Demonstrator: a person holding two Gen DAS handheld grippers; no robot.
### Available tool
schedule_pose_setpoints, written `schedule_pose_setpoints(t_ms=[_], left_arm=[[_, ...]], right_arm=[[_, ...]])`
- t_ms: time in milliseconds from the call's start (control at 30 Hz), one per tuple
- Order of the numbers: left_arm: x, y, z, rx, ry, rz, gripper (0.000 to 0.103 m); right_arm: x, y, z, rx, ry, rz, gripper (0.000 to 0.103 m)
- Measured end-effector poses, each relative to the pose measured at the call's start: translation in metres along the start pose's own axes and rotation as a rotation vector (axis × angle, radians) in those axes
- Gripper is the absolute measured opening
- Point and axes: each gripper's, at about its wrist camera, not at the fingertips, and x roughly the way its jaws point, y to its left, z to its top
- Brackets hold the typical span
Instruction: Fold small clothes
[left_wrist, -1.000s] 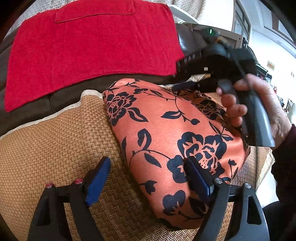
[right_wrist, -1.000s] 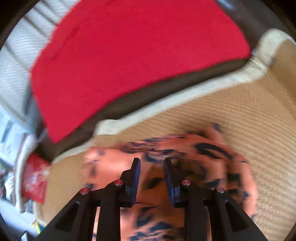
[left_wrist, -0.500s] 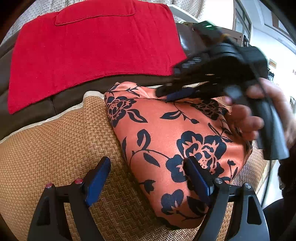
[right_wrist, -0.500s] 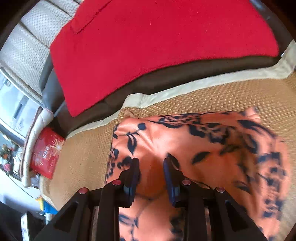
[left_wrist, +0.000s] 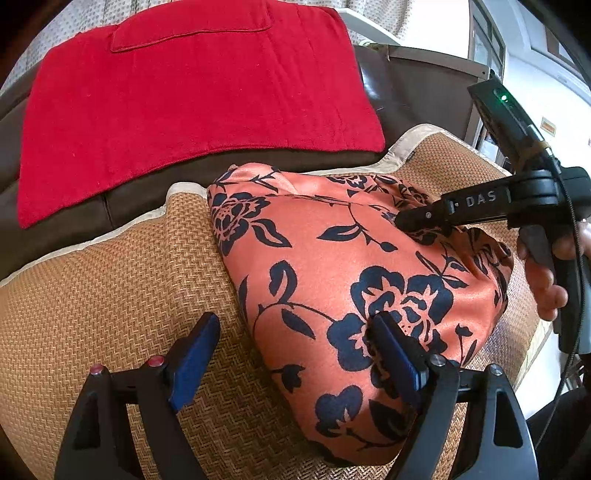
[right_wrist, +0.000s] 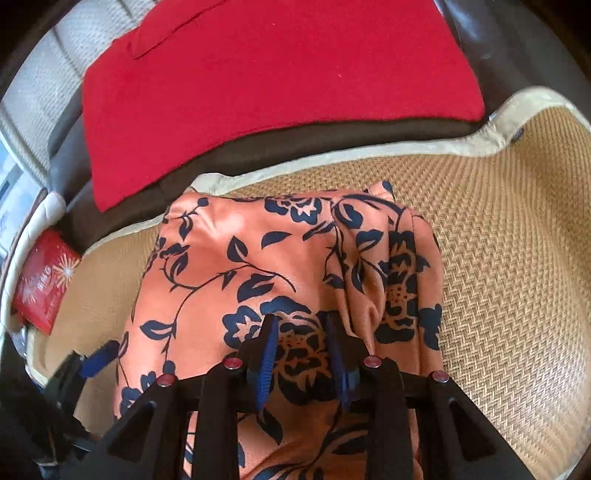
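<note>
An orange garment with dark blue flowers (left_wrist: 332, 258) lies in a rounded, partly folded heap on a woven mat (left_wrist: 110, 277). My left gripper (left_wrist: 295, 350) stands open wide at its near left edge, with its right pad resting on the cloth and its left pad over the mat. The right gripper (left_wrist: 410, 219) reaches in from the right, tips down on the crumpled far right part of the garment. In the right wrist view the right gripper (right_wrist: 303, 350) has its jaws narrowly apart over the garment (right_wrist: 258, 258), and no cloth is pinched between them. A flap lies folded over along the garment's right side.
A red towel (left_wrist: 184, 92) covers the brown sofa back (left_wrist: 74, 214) behind the mat. A person's hand (left_wrist: 543, 284) holds the right gripper's handle at the right edge. A red packet (right_wrist: 44, 284) sits off the mat (right_wrist: 498, 240) at far left.
The right gripper swung from the garment's far edge out to the right and lowered its tips onto the cloth, which looks more bunched there. The left gripper has stayed in place.
</note>
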Motion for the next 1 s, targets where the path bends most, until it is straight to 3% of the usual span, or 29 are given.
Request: schedule_pose_setpoints(t_ms=[300, 400, 533, 700, 833, 867, 900, 933, 1000], left_arm=[[0.000, 0.001, 0.001, 0.000, 0.005, -0.004, 0.085], [0.001, 0.001, 0.001, -0.001, 0.005, -0.002, 0.085], [0.000, 0.000, 0.001, 0.001, 0.002, 0.000, 0.085], [0.001, 0.000, 0.002, 0.001, 0.004, 0.002, 0.085], [0.000, 0.000, 0.005, -0.006, 0.015, 0.009, 0.087], [-0.001, 0.000, 0.006, -0.013, 0.018, 0.012, 0.087], [-0.001, 0.001, 0.008, -0.018, 0.021, 0.015, 0.087], [-0.003, 0.002, 0.011, -0.022, 0.026, 0.015, 0.087], [-0.010, 0.008, 0.016, -0.041, 0.007, 0.012, 0.087]], right_arm=[[-0.039, -0.003, -0.017, 0.068, -0.078, 0.006, 0.031], [-0.021, -0.011, -0.022, 0.082, -0.028, -0.007, 0.031], [-0.020, -0.021, -0.021, 0.118, -0.028, 0.045, 0.031], [-0.041, -0.031, -0.019, 0.139, -0.078, 0.118, 0.032], [-0.067, -0.029, -0.016, 0.119, -0.199, 0.126, 0.032], [-0.071, -0.027, -0.016, 0.119, -0.215, 0.109, 0.039], [-0.071, -0.026, -0.014, 0.126, -0.219, 0.081, 0.070], [-0.073, -0.026, -0.015, 0.139, -0.220, 0.032, 0.081], [-0.073, -0.032, -0.018, 0.164, -0.235, -0.035, 0.082]])
